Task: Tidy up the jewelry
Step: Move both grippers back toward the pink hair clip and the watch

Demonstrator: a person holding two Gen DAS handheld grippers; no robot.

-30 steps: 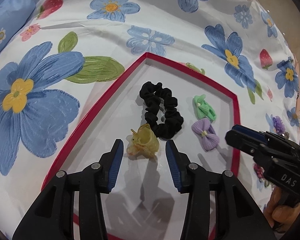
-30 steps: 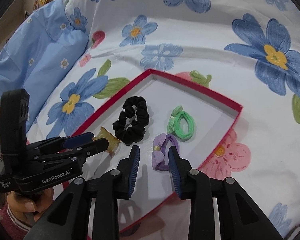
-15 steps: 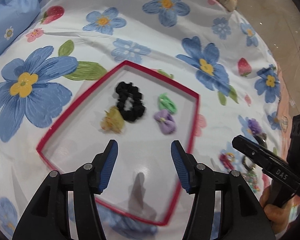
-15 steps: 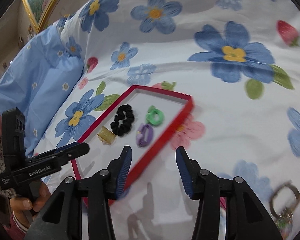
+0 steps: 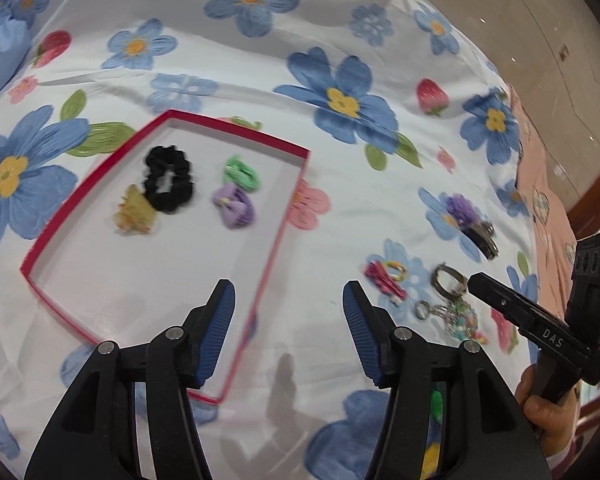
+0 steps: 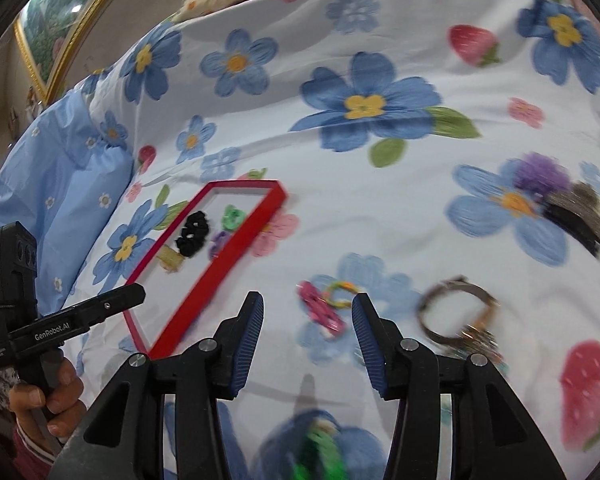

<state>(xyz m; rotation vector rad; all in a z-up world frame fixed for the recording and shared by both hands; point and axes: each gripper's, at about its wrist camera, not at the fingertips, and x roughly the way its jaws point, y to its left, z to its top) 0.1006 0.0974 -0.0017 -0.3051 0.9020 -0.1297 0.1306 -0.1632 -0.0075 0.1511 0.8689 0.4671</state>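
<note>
On the flowered bedsheet [image 5: 380, 40] lies a red-rimmed tray [image 5: 286, 216] holding a black scrunchie [image 5: 168, 180], a yellow claw clip [image 5: 134, 212], a green hair tie [image 5: 240, 172] and a purple bow tie [image 5: 236, 206], each apart from the others except the clip, which sits just beside the scrunchie. To the tray's right, loose on the sheet, rest a pink clip [image 6: 320, 310], a multicoloured ring [image 6: 342, 294], a metal bangle [image 6: 456, 308] and a purple pompom clip [image 6: 548, 184]. Both the left gripper [image 5: 288, 332] and the right gripper [image 6: 308, 340] hover with jaws spread wide, holding nothing; the right one frames the pink clip.
</note>
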